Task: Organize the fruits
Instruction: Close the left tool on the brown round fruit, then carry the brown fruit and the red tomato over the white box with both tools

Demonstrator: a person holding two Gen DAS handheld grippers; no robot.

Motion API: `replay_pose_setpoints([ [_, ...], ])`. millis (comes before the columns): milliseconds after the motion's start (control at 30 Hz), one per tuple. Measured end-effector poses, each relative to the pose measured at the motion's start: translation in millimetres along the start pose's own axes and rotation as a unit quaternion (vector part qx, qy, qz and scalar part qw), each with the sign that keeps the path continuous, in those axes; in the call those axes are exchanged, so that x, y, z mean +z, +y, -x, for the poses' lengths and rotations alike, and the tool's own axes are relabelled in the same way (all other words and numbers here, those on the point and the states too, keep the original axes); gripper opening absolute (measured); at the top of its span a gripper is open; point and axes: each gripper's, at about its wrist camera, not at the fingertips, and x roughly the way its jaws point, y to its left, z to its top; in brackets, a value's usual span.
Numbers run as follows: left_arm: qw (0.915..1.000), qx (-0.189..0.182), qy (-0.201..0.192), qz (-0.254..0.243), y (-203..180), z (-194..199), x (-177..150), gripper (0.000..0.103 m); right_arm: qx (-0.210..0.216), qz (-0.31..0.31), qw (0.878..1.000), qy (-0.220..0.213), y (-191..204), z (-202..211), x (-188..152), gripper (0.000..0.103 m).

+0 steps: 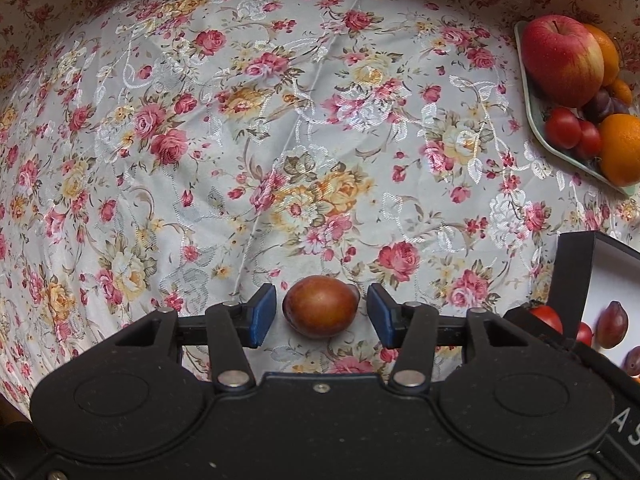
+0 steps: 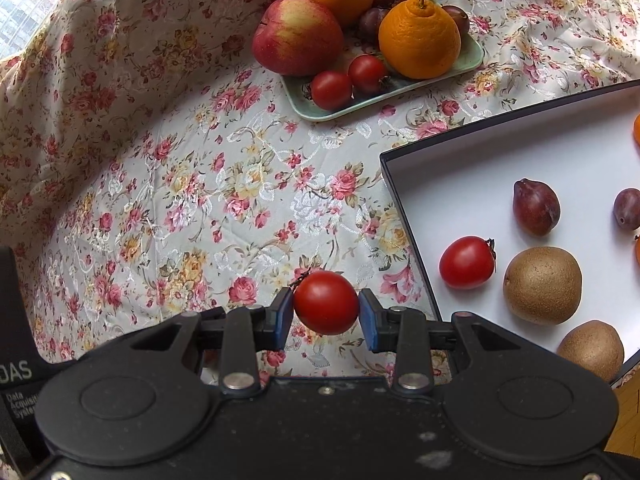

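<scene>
The left gripper point(image 1: 322, 312) points straight down at the desk point(image 1: 280, 120), which is covered with a flowered cloth, and its jaws are spread with a brownish-red plum point(image 1: 321, 306) lying between them on the cloth. A small gap is visible at each side, so the blue pads point(image 1: 262, 316) do not press the plum; it is not held. The long axis of the plum runs from 9 to 3 o'clock in the left wrist view, along the line between the two pads, so I judge that closing would take it by its ends. The right gripper point(image 2: 326, 310) is pinching a small red tomato point(image 2: 326, 303) and holds it above the cloth. From this gripper the white box point(image 2: 520, 152) is at about 2 o'clock, near, with one tomato, plums and kiwis already in it. The green tray point(image 2: 316, 110) with an apple point(image 2: 296, 36), oranges and more tomatoes is at 12 o'clock, farther. The right hand is nearer to the box, so I think its tomato goes there next.
</scene>
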Motion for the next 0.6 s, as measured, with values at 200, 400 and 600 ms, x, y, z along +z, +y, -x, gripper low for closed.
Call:
replay_pose_setpoints([
  [200, 1.0, 0.002, -0.007, 0.002, 1.6, -2.1, -3.5, 0.049, 0.001, 0.005, 1.0, -0.004, 0.9, 2.2, -1.2, 0.037],
  [400, 0.9997, 0.009, -0.025, -0.001, -6.5, 5.2, -9.5, 0.048, 0.001, 0.004, 1.0, -0.012, -3.6, 7.7, -2.4, 0.036],
  [600, 0.9988, 0.01, -0.045, -0.014, -20.0, 21.9, -19.9, 0.048, 0.001, -0.004, 1.0, -0.02, -13.7, 16.2, -2.6, 0.037],
])
